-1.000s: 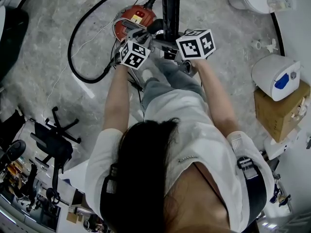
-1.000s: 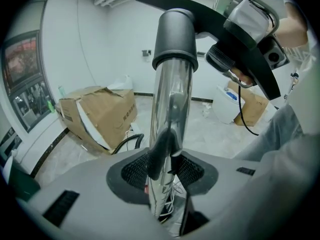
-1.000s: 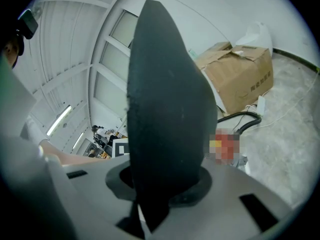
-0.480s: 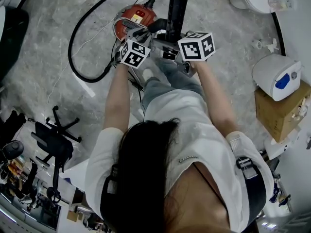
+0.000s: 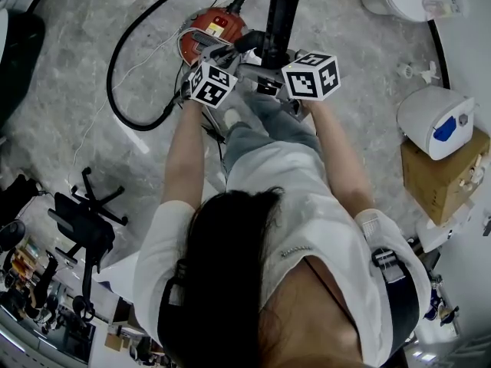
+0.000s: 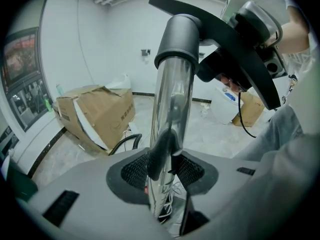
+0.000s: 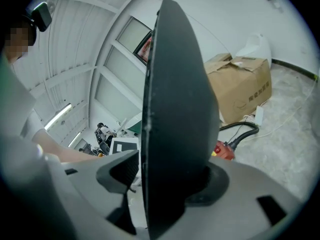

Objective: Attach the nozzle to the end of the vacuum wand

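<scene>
Grey floor (image 5: pixel 69 90), looped hose (image 5: pixel 110 75), cardboard box (image 5: pixel 439 181), wand (image 6: pixel 172 99)

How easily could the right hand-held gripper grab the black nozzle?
Probably yes, quite easily. The black nozzle already stands between the jaws of the right hand-held gripper, which have just been opening. One pad stands clear of it, and nothing else is in the gap.

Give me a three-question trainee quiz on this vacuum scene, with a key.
1. True or false: the left gripper is shut on the chrome wand.
2. The vacuum canister is: A red, B blue, C green.
3. What black part caps the wand's far end?
Key: 1 true; 2 A; 3 the nozzle.
</scene>
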Demonstrator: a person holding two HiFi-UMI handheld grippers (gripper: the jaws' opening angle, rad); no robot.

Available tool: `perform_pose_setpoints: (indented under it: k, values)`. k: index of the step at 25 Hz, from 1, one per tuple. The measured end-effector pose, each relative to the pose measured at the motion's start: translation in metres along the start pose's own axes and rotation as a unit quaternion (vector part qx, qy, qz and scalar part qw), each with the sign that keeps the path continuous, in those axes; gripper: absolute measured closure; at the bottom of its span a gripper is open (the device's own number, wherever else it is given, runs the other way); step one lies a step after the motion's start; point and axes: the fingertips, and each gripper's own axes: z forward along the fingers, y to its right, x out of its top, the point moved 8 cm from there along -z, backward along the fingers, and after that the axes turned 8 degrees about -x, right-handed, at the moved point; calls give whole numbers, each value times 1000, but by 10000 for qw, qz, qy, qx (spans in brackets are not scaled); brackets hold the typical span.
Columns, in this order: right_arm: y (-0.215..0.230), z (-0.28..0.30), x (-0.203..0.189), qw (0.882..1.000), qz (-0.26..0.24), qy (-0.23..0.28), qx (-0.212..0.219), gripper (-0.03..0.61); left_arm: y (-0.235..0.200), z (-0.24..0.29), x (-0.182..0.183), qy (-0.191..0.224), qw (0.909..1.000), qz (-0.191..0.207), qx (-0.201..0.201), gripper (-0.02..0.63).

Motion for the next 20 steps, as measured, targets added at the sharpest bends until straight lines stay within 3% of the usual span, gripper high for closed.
perform_pose_setpoints:
  k: [8,12,20]
  values:
    - [15,-18,2,9980,60,579,-237,253,-3,10,5,-84,10000,-30,-32,471]
    - [24,-24,1,9951,71,792,-592,233,-7,12,5,-106,9999,-40,-56,471]
    - [31,-36,2,9901,72,1059,-917,221,-12,19,8,-136,9999,-97,-13,471]
